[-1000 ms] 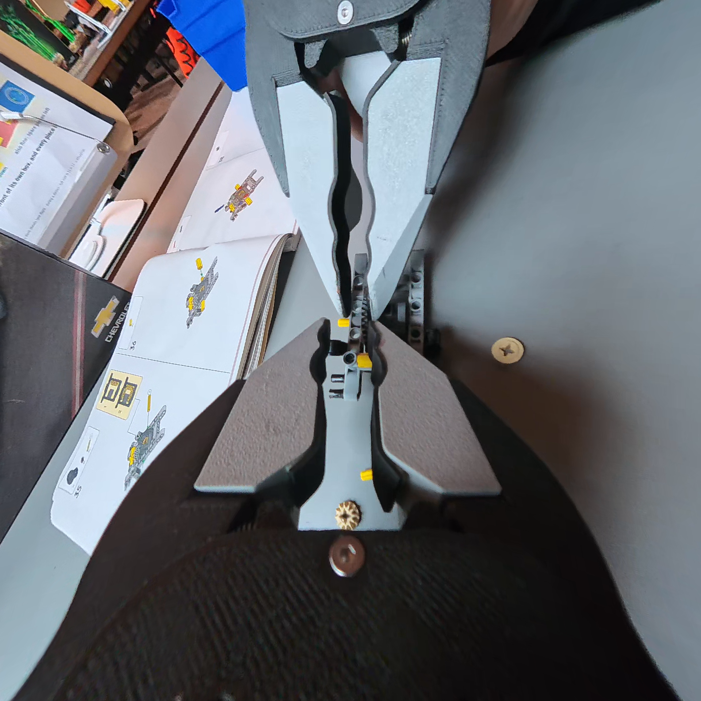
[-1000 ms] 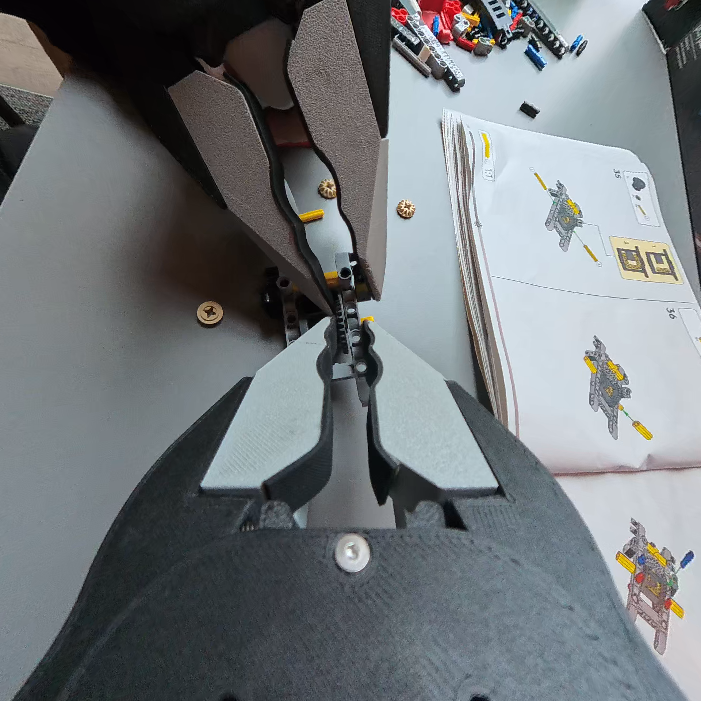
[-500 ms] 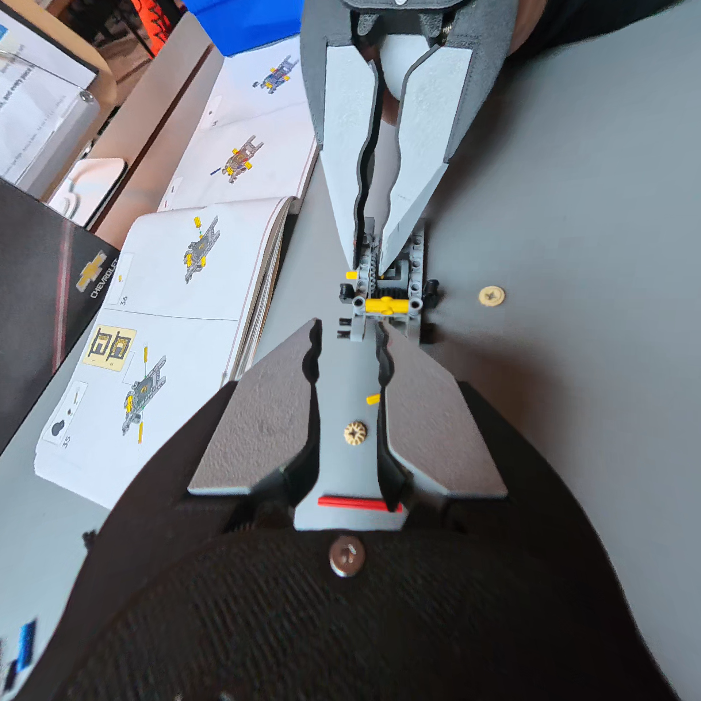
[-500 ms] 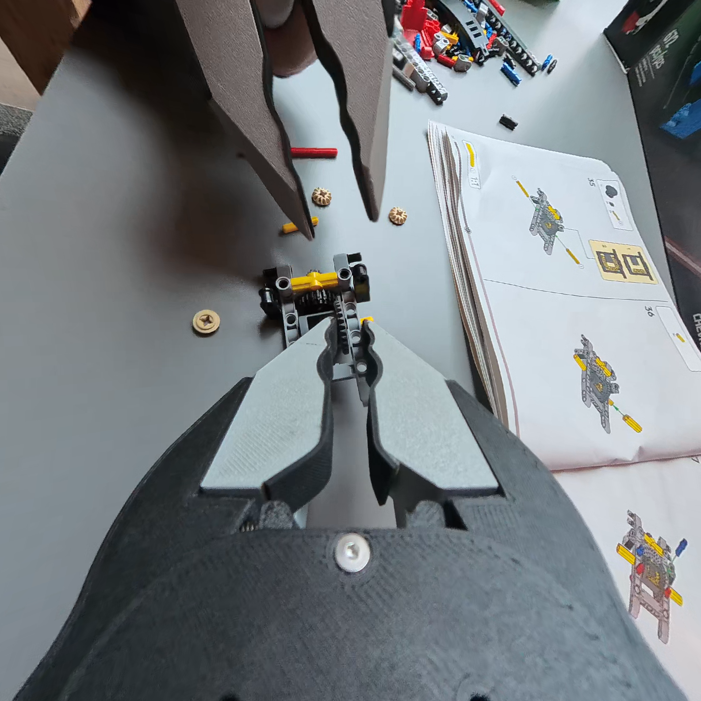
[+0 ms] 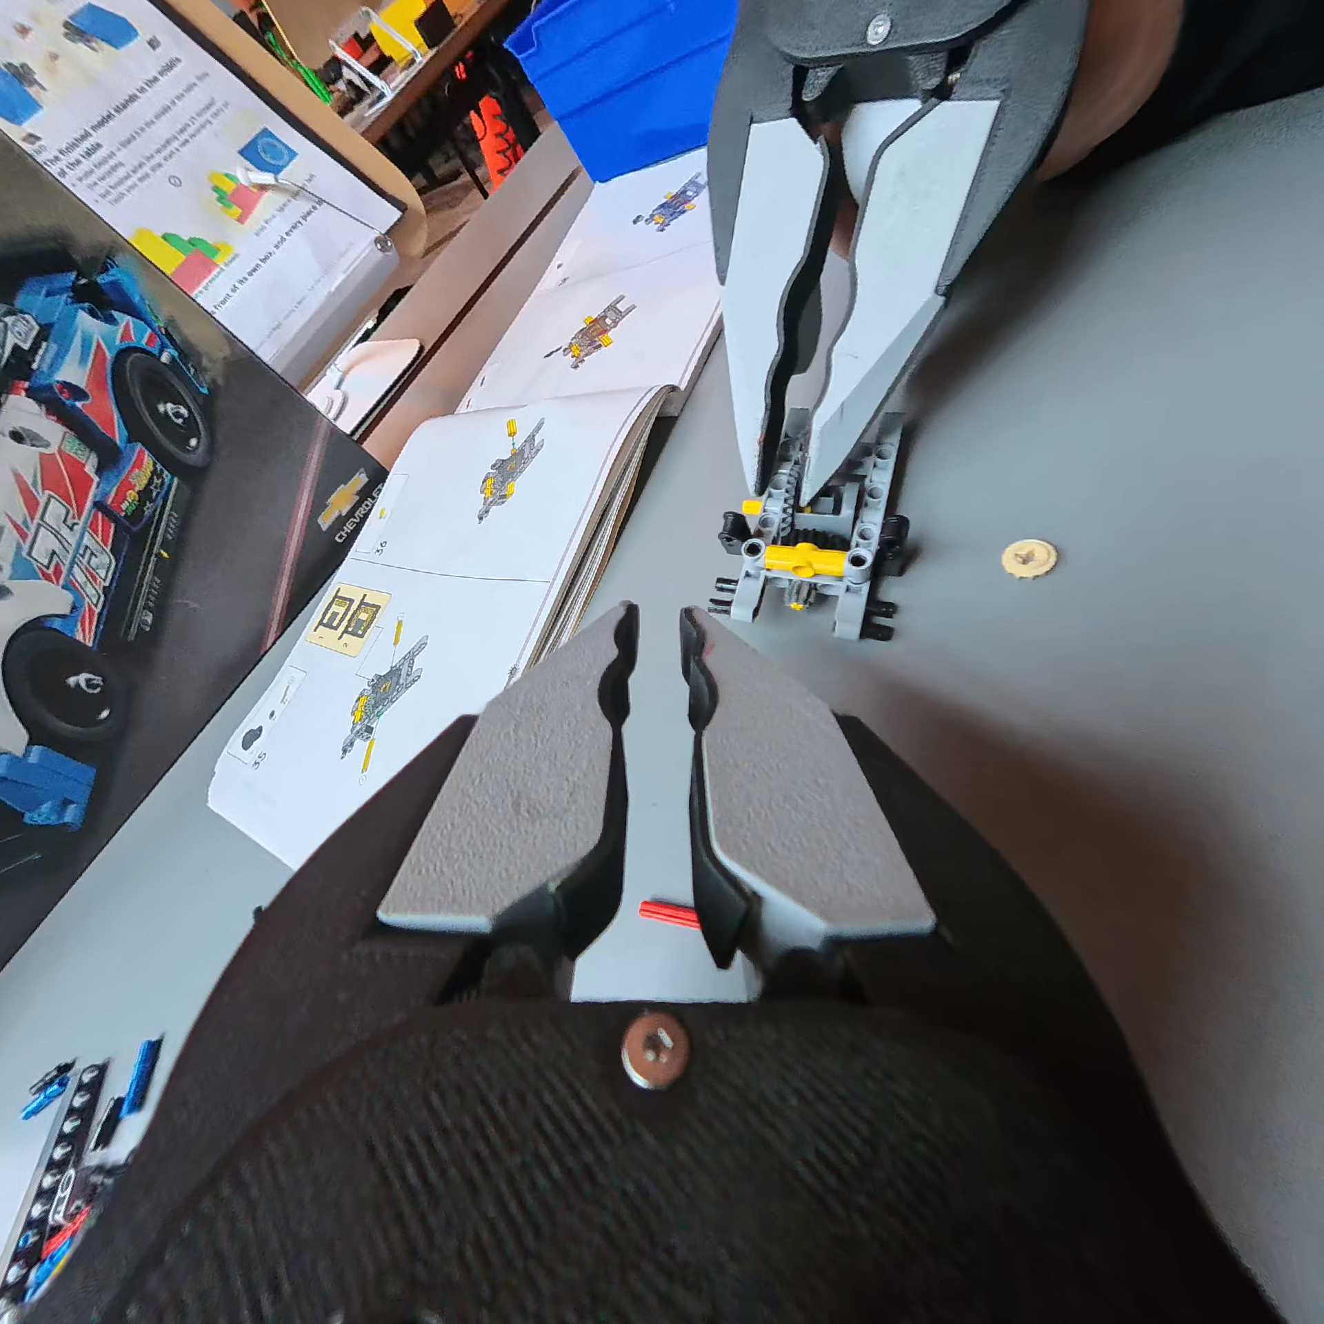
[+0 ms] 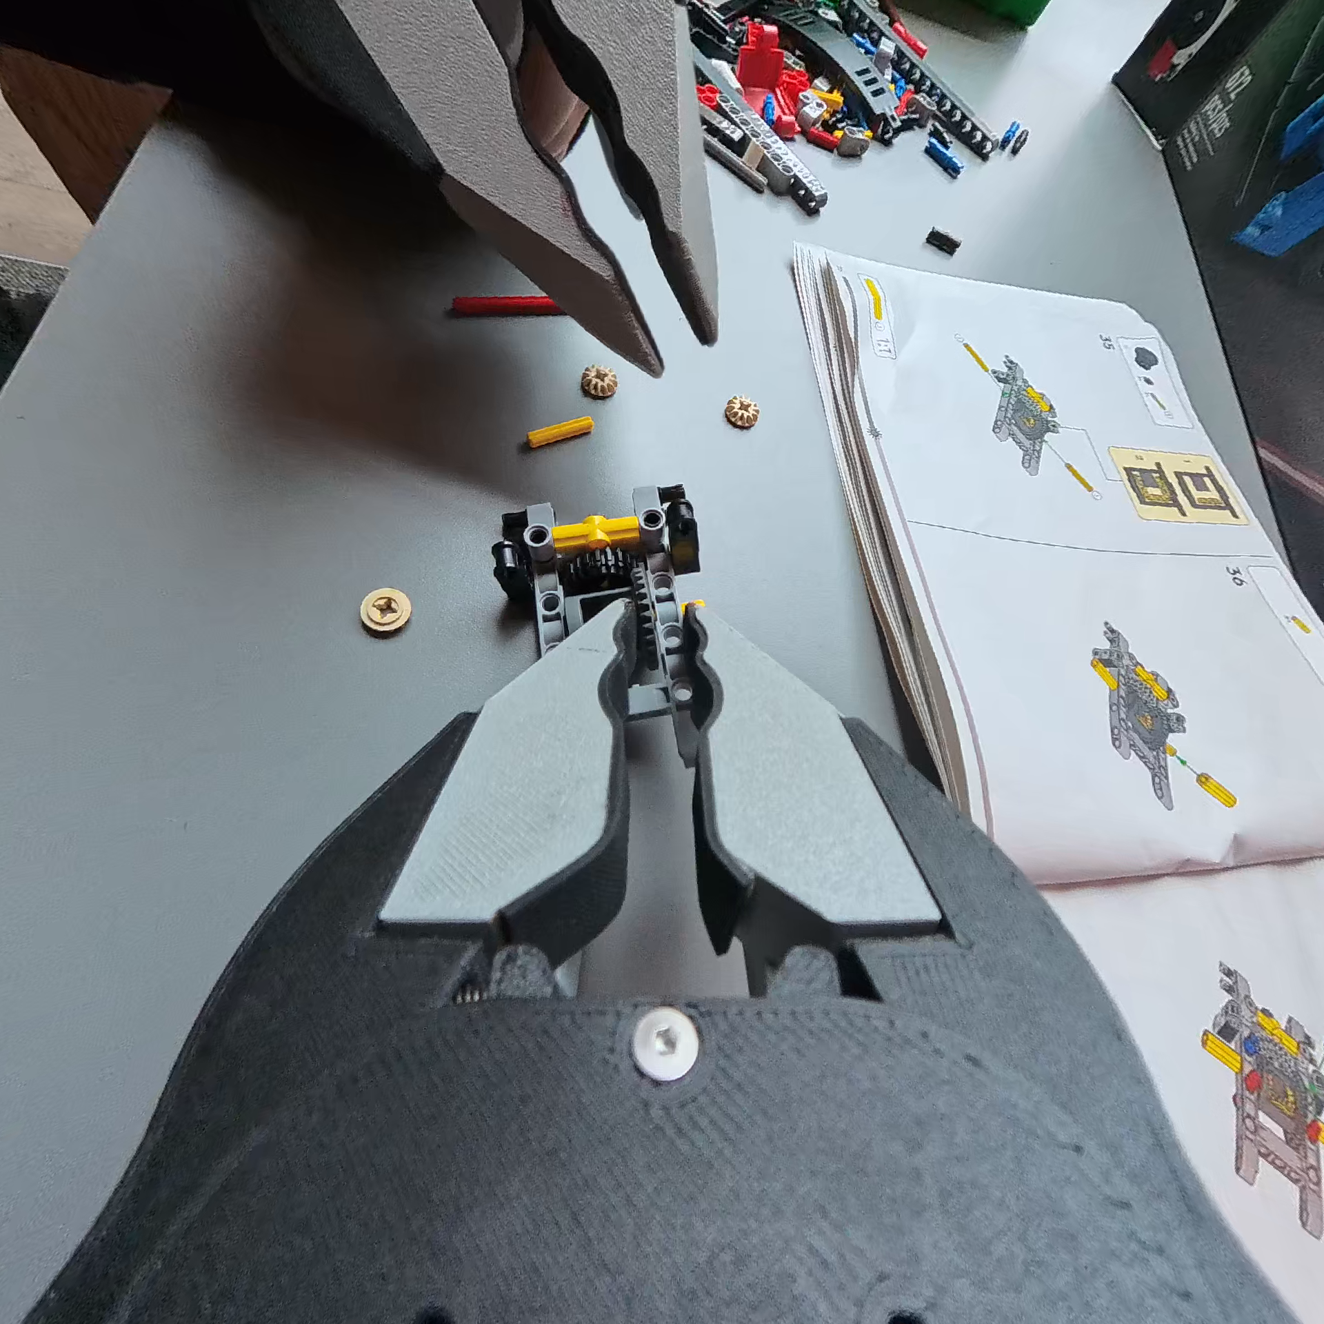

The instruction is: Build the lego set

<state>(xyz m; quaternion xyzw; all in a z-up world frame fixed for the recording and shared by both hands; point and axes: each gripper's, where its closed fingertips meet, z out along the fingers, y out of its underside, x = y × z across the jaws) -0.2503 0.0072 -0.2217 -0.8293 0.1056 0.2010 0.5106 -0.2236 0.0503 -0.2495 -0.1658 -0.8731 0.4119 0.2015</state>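
Grey table, cluttered shelves behind

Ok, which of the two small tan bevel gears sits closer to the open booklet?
The tan bevel gear nearest the booklet; the other gear lies beside the yellow axle.

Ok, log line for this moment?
left tongs: open, empty | right tongs: shut on frame | frame on table
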